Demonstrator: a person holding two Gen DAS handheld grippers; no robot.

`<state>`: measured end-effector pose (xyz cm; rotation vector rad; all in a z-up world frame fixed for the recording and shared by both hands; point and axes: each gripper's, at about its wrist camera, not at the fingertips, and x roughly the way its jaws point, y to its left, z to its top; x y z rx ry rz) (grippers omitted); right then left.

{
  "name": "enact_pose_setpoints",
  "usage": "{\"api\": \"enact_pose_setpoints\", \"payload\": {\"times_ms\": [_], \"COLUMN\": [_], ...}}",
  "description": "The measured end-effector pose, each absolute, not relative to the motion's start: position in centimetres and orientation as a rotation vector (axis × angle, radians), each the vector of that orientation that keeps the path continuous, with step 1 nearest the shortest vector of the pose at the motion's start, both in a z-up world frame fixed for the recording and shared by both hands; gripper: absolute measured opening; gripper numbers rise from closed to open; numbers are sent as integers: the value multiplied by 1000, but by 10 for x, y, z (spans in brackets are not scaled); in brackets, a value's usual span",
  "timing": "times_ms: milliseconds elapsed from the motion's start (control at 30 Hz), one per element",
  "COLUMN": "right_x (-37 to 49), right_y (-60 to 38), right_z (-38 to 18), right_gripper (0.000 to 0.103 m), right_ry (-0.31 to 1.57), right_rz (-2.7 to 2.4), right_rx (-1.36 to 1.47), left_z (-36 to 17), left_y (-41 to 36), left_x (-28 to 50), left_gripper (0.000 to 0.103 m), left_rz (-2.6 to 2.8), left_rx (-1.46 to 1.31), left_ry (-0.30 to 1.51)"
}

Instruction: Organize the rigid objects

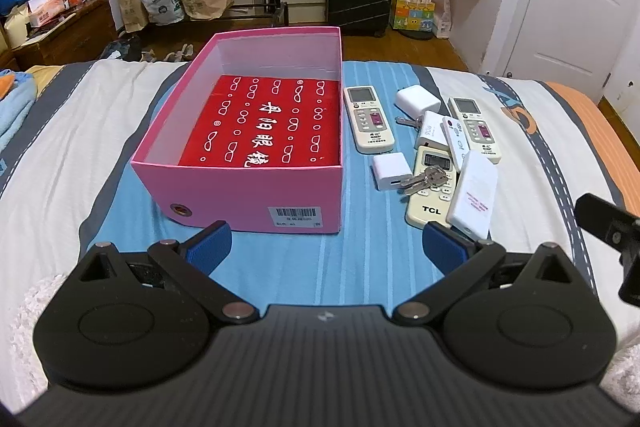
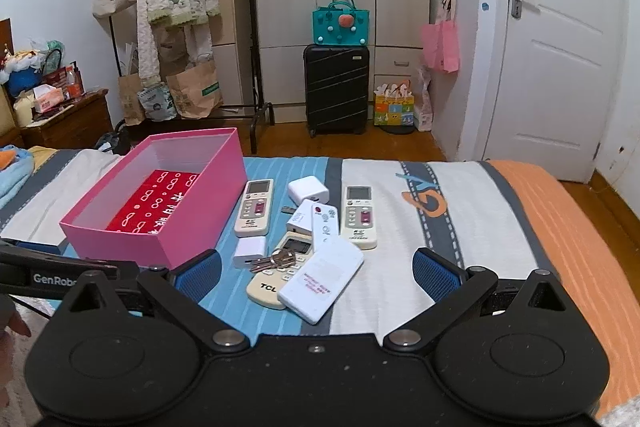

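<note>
An open pink box (image 1: pixel 240 195) (image 2: pixel 180 227) with a red printed lining stands on the bed. To its right lies a cluster of several remotes, white chargers and keys: a TCL remote (image 1: pixel 430 195) (image 2: pixel 276 275), a white power bank (image 1: pixel 474 197) (image 2: pixel 322 277), a bunch of keys (image 1: pixel 426 179) (image 2: pixel 276 261), a small white charger (image 1: pixel 390 171) (image 2: pixel 250 251). My left gripper (image 1: pixel 326 247) is open, low before the box's front wall. My right gripper (image 2: pixel 316 277) is open, with the TCL remote and power bank lying between its fingers.
The bed cover (image 1: pixel 352 267) is blue, white and grey striped, with an orange band (image 2: pixel 568 247) at the right. A folded blue cloth (image 1: pixel 16 107) lies at the left. Beyond the bed stand a black suitcase (image 2: pixel 336 91), a clothes rack, paper bags and a white door (image 2: pixel 560 67).
</note>
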<state>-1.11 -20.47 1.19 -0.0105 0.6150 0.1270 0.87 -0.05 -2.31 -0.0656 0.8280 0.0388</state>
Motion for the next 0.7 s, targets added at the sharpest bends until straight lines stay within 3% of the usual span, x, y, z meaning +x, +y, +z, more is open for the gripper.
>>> {"api": "enact_pose_setpoints", "payload": {"times_ms": [700], "right_x": [-10], "right_y": [-199], "right_z": [9], "right_gripper": [103], "right_ry": [625], "right_rz": [140], "right_rx": [-27], "left_z": [-23], "left_y": [1], "left_x": [8], "left_gripper": [103], "left_rz": [38], "left_rx": [-68], "left_ry": [822]}}
